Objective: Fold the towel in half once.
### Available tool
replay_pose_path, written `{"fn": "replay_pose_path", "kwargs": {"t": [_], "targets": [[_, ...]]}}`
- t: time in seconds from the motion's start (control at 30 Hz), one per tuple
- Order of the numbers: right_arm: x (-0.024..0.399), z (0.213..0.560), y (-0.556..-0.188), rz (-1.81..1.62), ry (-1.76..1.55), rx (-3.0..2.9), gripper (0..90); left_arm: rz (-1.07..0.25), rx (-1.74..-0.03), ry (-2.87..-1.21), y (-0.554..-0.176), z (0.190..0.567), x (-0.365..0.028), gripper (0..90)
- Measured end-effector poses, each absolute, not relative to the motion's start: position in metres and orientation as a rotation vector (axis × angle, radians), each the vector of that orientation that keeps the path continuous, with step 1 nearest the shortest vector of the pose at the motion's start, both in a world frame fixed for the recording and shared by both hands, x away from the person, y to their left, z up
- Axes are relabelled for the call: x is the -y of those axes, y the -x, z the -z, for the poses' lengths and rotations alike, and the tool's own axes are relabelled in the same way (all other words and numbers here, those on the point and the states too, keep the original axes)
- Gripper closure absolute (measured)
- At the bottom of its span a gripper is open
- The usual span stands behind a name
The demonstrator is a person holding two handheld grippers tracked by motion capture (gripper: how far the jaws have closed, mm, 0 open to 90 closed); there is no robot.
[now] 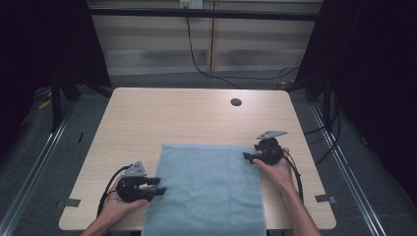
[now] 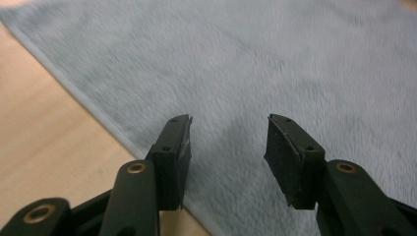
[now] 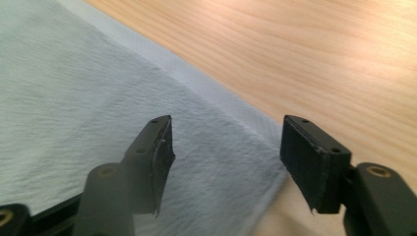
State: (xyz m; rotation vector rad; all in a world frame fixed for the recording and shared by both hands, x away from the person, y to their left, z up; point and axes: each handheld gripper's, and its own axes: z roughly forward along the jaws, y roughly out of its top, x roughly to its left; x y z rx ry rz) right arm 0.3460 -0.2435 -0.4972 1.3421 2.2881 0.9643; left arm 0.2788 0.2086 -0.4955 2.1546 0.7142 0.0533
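Note:
A light blue towel (image 1: 209,189) lies flat on the wooden table (image 1: 147,113), reaching from mid-table down past the near edge. My left gripper (image 1: 158,186) sits at the towel's left edge, jaws open, with nothing between them. In the left gripper view the towel (image 2: 275,64) spreads beyond the open left gripper (image 2: 228,147), its hem running under the left jaw. My right gripper (image 1: 247,157) hovers at the towel's far right corner, open. The right gripper view shows that towel corner (image 3: 236,147) below the open right gripper (image 3: 226,157), with no pad pressing on the cloth.
A dark round hole (image 1: 236,102) sits in the table near its far edge. Bare wood surrounds the towel on the left, right and far sides. Dark curtains and metal floor rails flank the table, and cables run along the floor behind it.

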Motion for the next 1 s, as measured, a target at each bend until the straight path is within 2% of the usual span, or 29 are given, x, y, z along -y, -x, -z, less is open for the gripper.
{"fn": "replay_pose_path", "kwargs": {"t": [0.13, 0.2, 0.3, 0.4, 0.43, 0.57, 0.77, 0.83, 0.9, 1.0], "targets": [[0.239, 0.505, -0.341, -0.929, -1.302, -2.265, 37.1, -0.064, -0.758, -2.074, -0.301, 0.486, -0.211, 50.6], [0.239, 0.505, -0.339, -0.953, -1.306, -2.273, 46.9, -0.099, -0.793, -2.067, -0.317, 0.486, -0.209, 49.6], [0.237, 0.502, -0.336, -0.975, -1.286, -2.316, 70.3, -0.14, -0.834, -2.065, -0.343, 0.486, -0.204, 48.3], [0.237, 0.504, -0.333, -1.028, -1.293, -2.317, 81.0, -0.175, -0.897, -2.039, -0.366, 0.49, -0.2, 45.1], [0.237, 0.504, -0.334, -1.036, -1.297, -2.323, 82.6, -0.208, -0.902, -2.029, -0.371, 0.493, -0.199, 44.2], [0.237, 0.504, -0.334, -1.041, -1.287, -2.328, 84.2, -0.204, -0.959, -2.028, -0.391, 0.506, -0.191, 40.4], [0.237, 0.504, -0.333, -1.041, -1.291, -2.322, 84.0, -0.233, -0.911, -2.082, -0.394, 0.51, -0.181, 37.8], [0.237, 0.505, -0.333, -1.05, -1.288, -2.321, 84.0, -0.217, -0.858, -2.109, -0.39, 0.509, -0.178, 46.1], [0.237, 0.505, -0.332, -1.047, -1.298, -2.316, 84.0, -0.239, -0.807, -2.152, -0.384, 0.508, -0.173, 50.3], [0.236, 0.505, -0.332, -1.064, -1.311, -2.315, 84.9, -0.199, -0.754, -2.181, -0.38, 0.506, -0.169, 74.1]]}}
